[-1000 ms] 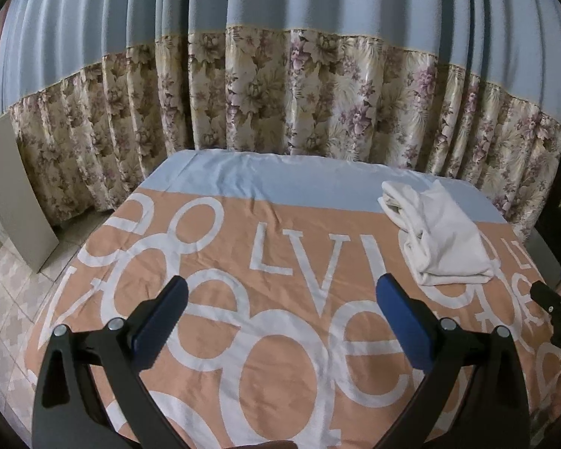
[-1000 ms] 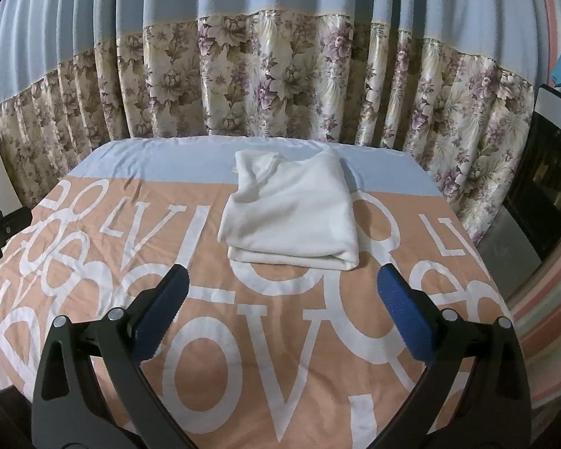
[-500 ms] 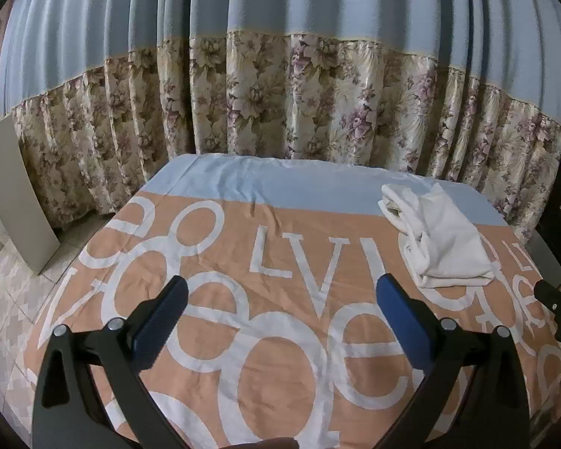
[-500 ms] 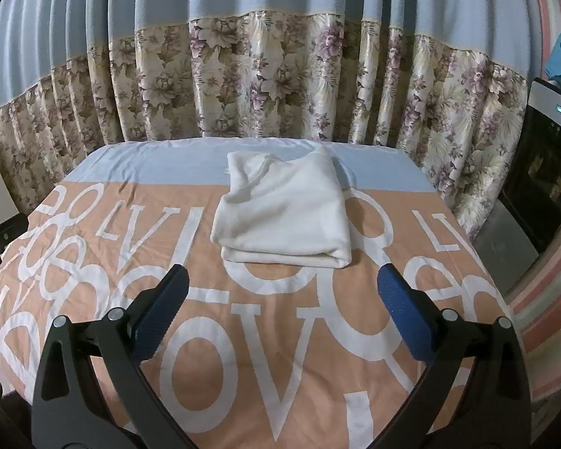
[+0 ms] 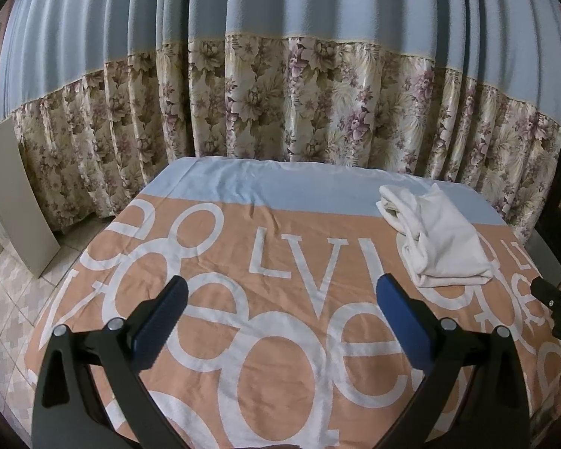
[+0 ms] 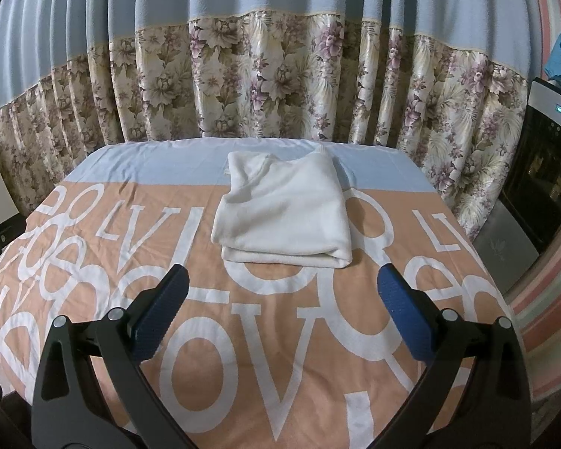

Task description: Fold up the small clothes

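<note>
The left gripper was held above the near part of the surface, its blue-padded fingers spread wide with nothing between them. The right gripper was in like condition — fingers well apart, holding nothing. Neither touched the cloth.

One white garment lay folded into a rough rectangle on the sheet, which was peach with large white letters and a pale blue band along the far edge. The garment straddled the line between the peach and blue areas. In the right wrist view it sat directly ahead of the gripper, near the centre and toward the far edge, its thick folded edge facing the camera. In the left wrist view the same garment lay off to the right and farther away, with layered folds visible on its left side.

Part of the right gripper's black body showed at the right margin of the left wrist view.

Behind the surface hung a curtain — plain blue above, floral below. A pale board leaned on it at the left, over a tiled floor. A dark appliance stood at the right.
</note>
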